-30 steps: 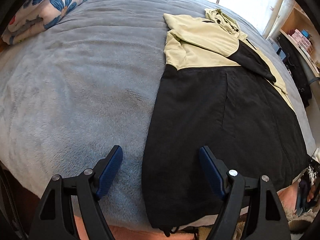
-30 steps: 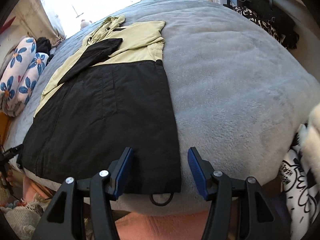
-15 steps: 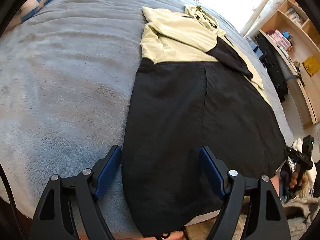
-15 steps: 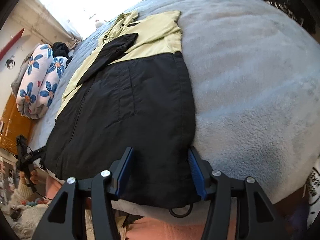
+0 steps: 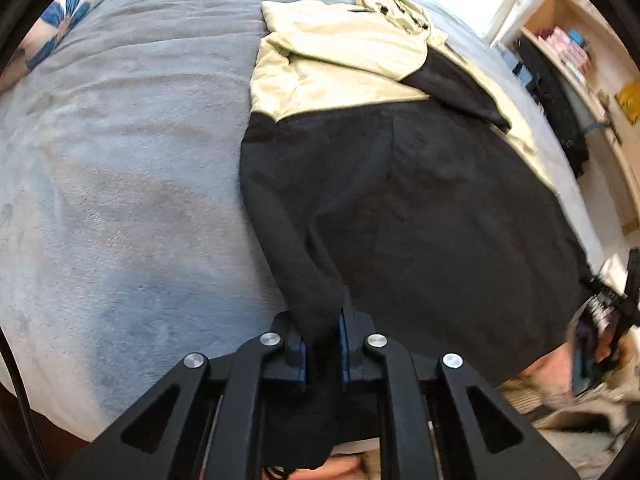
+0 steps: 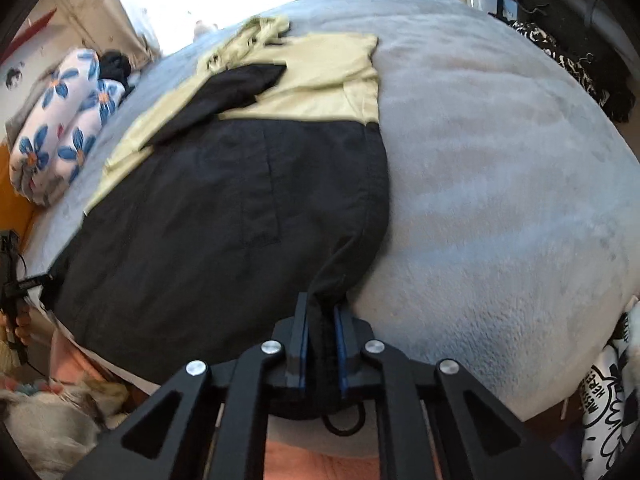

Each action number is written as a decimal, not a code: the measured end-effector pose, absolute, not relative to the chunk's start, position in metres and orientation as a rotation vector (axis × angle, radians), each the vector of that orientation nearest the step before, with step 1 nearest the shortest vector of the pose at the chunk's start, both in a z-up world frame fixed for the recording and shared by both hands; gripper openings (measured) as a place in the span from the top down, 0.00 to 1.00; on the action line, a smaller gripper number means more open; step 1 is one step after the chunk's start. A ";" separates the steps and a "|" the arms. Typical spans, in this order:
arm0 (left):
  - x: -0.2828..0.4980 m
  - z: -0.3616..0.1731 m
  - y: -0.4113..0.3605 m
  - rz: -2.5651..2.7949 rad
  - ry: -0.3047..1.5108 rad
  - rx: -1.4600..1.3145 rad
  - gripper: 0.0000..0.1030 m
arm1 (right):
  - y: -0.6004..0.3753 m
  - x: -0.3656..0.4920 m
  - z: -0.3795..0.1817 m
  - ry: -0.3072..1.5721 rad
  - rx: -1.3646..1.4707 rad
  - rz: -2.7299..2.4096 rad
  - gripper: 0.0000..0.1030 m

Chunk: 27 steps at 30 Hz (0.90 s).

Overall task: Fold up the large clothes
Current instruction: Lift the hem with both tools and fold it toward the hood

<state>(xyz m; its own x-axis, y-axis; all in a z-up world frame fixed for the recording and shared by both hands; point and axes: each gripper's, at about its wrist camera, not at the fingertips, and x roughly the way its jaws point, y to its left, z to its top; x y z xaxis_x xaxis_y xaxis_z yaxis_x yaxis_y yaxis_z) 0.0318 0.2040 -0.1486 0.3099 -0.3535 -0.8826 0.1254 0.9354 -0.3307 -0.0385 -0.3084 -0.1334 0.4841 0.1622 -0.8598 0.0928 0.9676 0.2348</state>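
Jacket (image 5: 400,208) hem corners vanish, pinched inside the just-closed left hand-held gripper (image 5: 323,344) and right hand-held gripper (image 6: 319,344).

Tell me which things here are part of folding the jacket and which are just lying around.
Part of the job:
- black and pale yellow jacket, spread on the bed
- left gripper, shut on its hem corner
- right gripper, shut on the other corner

Lying about:
- white pillow with blue flowers
- grey fleece blanket
- wooden shelf
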 end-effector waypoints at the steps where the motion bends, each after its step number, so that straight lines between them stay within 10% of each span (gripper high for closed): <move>1: 0.032 -0.143 0.205 -0.339 1.206 -0.266 0.94 | -0.309 -0.038 -0.127 1.046 0.274 0.044 0.91; 22: 0.241 -0.032 0.229 -0.151 0.870 -0.619 0.95 | -0.362 0.178 -0.009 0.764 0.561 -0.038 0.92; 25: 0.299 -0.062 0.223 -0.113 0.923 -0.597 0.89 | -0.367 0.234 -0.029 0.811 0.552 -0.071 0.89; 27: 0.333 -0.084 0.214 -0.084 0.977 -0.554 0.66 | -0.372 0.272 -0.056 0.873 0.565 -0.097 0.86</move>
<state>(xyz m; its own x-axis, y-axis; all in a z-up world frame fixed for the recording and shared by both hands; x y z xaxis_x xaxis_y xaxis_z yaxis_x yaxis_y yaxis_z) 0.3328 0.2144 -0.0842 0.5681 -0.3105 -0.7621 -0.1758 0.8589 -0.4810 0.2718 -0.3724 -0.0563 0.6483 0.1442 -0.7476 0.3055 0.8501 0.4289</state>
